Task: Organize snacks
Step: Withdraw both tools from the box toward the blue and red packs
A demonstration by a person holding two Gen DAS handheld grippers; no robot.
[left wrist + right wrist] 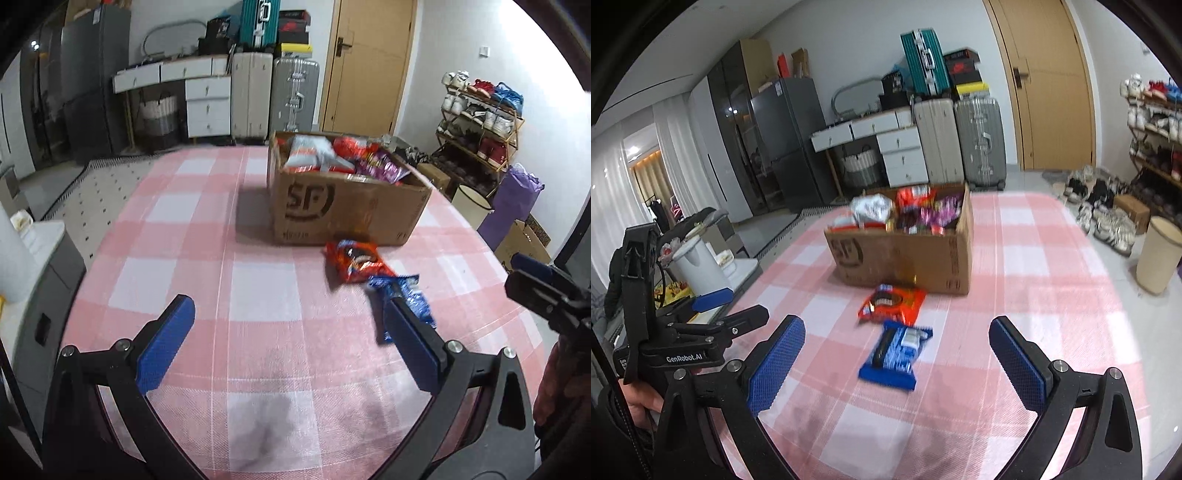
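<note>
A cardboard box (347, 206) full of snack packs stands on the pink checked tablecloth (258, 288); it also shows in the right wrist view (908, 258). In front of it lie a red snack pack (354, 264) (892, 303) and, nearer, a blue snack pack (404, 301) (895, 354). My left gripper (288, 314) is open and empty, left of both packs, its right finger overlapping the blue pack in view. My right gripper (897, 336) is open and empty, with the blue pack between its fingers in view. The left gripper shows at the left in the right wrist view (713, 310).
A white kettle (700, 267) and small items stand on a low unit left of the table. A beige bin (1158, 254), shoes and a shoe rack (480, 125) stand to the right. Suitcases (960, 140), drawers and a door lie beyond the table.
</note>
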